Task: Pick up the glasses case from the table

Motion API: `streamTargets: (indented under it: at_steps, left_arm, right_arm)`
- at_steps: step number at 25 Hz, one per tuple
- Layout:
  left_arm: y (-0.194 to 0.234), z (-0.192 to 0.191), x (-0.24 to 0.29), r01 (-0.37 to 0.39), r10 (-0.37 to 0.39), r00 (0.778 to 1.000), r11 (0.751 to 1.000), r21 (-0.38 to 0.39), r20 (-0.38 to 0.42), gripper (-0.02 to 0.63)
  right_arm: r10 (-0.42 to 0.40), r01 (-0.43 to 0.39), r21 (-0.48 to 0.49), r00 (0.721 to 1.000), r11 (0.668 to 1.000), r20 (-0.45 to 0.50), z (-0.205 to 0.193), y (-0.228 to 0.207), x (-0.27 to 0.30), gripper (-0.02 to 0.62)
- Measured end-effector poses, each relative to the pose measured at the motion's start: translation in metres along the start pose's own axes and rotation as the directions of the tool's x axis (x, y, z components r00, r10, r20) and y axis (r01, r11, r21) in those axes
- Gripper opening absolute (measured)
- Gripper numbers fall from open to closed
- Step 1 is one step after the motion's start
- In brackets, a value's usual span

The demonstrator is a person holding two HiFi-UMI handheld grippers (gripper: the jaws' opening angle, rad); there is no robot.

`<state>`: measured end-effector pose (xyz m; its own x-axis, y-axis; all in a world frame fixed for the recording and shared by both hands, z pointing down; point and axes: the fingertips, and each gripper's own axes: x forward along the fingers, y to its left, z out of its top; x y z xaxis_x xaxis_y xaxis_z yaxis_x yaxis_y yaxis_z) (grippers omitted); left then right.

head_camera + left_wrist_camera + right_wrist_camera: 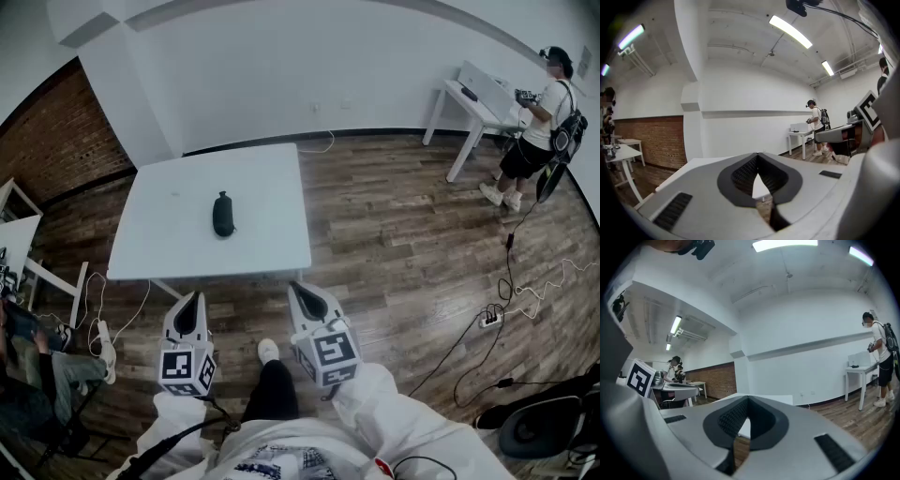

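A dark oval glasses case (223,214) lies near the middle of the white table (169,246) in the head view. Both grippers hang in front of the table's near edge, short of it and apart from the case. My left gripper (195,298) is shut with its tips together and nothing between them, and it looks the same in its own view (758,158). My right gripper (295,288) is also shut and empty, its jaws meeting at the tip (749,401). The case is hidden in both gripper views.
The floor is dark wood planks. A second white table (473,98) stands at the far right with a person (539,122) beside it. Cables and a power strip (489,319) lie on the floor at the right. Another desk and a seated person (28,356) are at the left.
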<state>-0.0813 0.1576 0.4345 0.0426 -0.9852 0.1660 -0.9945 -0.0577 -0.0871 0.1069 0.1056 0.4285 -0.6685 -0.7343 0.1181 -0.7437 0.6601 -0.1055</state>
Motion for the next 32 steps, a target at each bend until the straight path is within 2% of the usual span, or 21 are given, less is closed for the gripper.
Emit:
streamTargets:
  at_steps: [5,9,16,18,20,21,23,25,28,32]
  left_arm:
    - [0.070,0.004,0.106,0.029,-0.028,0.999,1.000,0.004,-0.019,0.017]
    - [0.116,0.015,0.171,0.047,-0.047,0.998,0.999,0.003,-0.041,0.017]
    - [0.133,-0.010,0.237,0.052,-0.065,0.983,0.996,-0.079,-0.169,0.022]
    - [0.129,-0.025,0.251,0.064,-0.093,0.972,0.988,-0.138,-0.218,0.109]
    - [0.126,-0.042,0.266,0.068,-0.118,0.958,0.979,-0.195,-0.261,0.332]
    - [0.125,-0.050,0.274,0.062,-0.122,0.951,0.975,-0.212,-0.284,0.418]
    - [0.124,-0.072,0.290,0.039,-0.119,0.931,0.973,-0.228,-0.346,0.505]
    - [0.123,-0.102,0.308,0.023,-0.118,0.894,0.976,-0.218,-0.432,0.508]
    - [0.121,-0.148,0.337,0.018,-0.125,0.822,0.981,-0.195,-0.556,0.509]
    - [0.122,-0.184,0.364,-0.041,-0.106,0.751,0.978,-0.206,-0.652,0.511]
  right_arm:
    - [-0.006,0.006,0.008,1.000,1.000,-0.015,0.013,-0.015,0.125,0.006]
    - [-0.016,0.017,0.037,1.000,0.999,-0.025,0.030,-0.024,0.200,0.006]
    - [-0.001,0.007,0.062,0.996,0.998,-0.086,0.026,-0.054,0.266,0.006]
    - [0.006,0.001,0.069,0.995,0.998,-0.100,0.024,-0.062,0.277,0.006]
    - [0.012,-0.004,0.075,0.993,0.997,-0.115,0.020,-0.068,0.286,0.006]
    - [0.014,-0.005,0.078,0.992,0.997,-0.123,0.017,-0.071,0.290,0.006]
    - [0.011,0.000,0.081,0.990,0.997,-0.139,0.012,-0.078,0.293,0.006]
    - [0.001,0.011,0.078,0.988,0.997,-0.153,0.007,-0.088,0.293,0.006]
    - [-0.020,0.034,0.075,0.983,0.997,-0.182,0.000,-0.106,0.291,0.006]
    - [-0.067,0.083,0.073,0.978,0.994,-0.200,-0.002,-0.134,0.280,0.006]
